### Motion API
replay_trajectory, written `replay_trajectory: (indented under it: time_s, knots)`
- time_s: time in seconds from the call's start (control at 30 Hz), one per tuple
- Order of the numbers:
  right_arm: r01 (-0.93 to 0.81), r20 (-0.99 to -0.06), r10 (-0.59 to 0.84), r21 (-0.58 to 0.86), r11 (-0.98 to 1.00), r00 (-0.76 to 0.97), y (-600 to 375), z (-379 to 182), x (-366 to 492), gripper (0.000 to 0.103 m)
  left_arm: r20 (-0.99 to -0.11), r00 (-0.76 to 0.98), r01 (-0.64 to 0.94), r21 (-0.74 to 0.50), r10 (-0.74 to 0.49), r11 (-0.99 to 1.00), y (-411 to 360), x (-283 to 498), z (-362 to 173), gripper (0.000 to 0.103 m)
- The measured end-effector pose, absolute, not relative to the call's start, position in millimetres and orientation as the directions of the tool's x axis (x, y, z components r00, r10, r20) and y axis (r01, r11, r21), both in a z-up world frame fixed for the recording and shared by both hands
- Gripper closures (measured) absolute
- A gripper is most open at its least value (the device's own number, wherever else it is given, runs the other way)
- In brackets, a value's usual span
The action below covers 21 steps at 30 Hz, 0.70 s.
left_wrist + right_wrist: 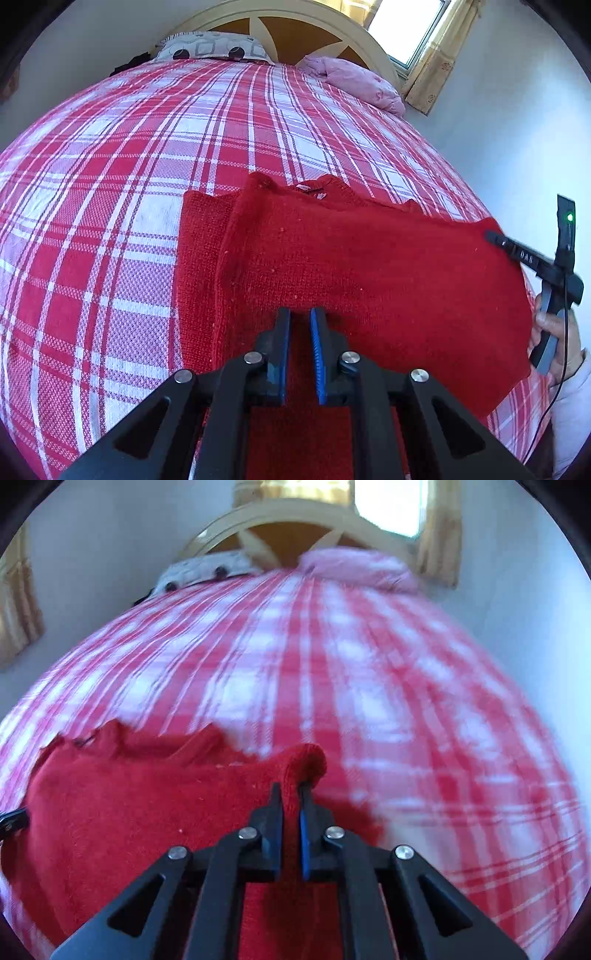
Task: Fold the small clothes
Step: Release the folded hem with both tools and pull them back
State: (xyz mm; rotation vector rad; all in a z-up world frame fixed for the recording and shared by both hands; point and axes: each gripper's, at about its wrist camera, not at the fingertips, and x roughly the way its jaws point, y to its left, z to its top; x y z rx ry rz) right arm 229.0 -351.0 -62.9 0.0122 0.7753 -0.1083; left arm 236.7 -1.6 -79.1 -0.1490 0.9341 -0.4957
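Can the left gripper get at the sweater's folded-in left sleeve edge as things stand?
Probably yes. The left gripper hovers over the red sweater with nothing lying on the sleeve fold to its left. The right gripper is shut on the far side.

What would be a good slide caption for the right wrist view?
Right gripper pinching a fold of the red knitted sweater above the red-and-white plaid bedspread.
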Motion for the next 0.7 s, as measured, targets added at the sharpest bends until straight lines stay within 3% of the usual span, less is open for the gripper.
replay_trajectory:
  time_s: [0.13,0.2,0.27,0.3,0.43,0.6,0.7]
  knots:
    - [0.14,-0.707,-0.205,-0.15,0.979,0.677,-353.8,-83.5,245.4,0.092,-0.746,0.54,0.32,-0.247,-0.39,0.915,-12.0,236.7,-80.6,0.079]
    - [0.144,-0.735,-0.294,-0.261,0.954,0.611,-351.9,-111.1,259.5,0.085,-0.746,0.562,0.311,-0.211,-0.358,0.927,-16.5,235.7,-81.2,0.072]
    - [0.138,-0.729,-0.298,-0.273,0.952,0.617,-356.6,-110.9,258.0,0.08,-0.755,0.573,0.327,-0.146,-0.319,0.934,-21.9,234.7,-78.2,0.071]
    - [0.153,-0.729,-0.287,-0.246,0.957,0.621,-362.1,-101.0,254.6,0.068,-0.762,0.57,0.339,-0.123,-0.308,0.933,-22.5,234.6,-75.6,0.069]
    - [0.258,-0.63,-0.226,-0.043,0.965,0.743,-398.8,-43.7,198.3,0.041,-0.77,0.544,0.344,-0.156,-0.332,0.926,-3.7,231.4,-61.9,0.068]
    - [0.114,-0.647,-0.045,0.065,0.991,0.761,-368.7,-31.0,130.7,0.042,-0.726,0.574,0.293,-0.25,-0.379,0.923,8.5,221.6,-53.2,0.067]
    - [0.021,-0.667,0.021,0.054,0.998,0.745,-330.4,-50.7,109.3,0.045,-0.748,0.545,0.323,-0.231,-0.38,0.918,-10.4,217.0,-59.1,0.067]
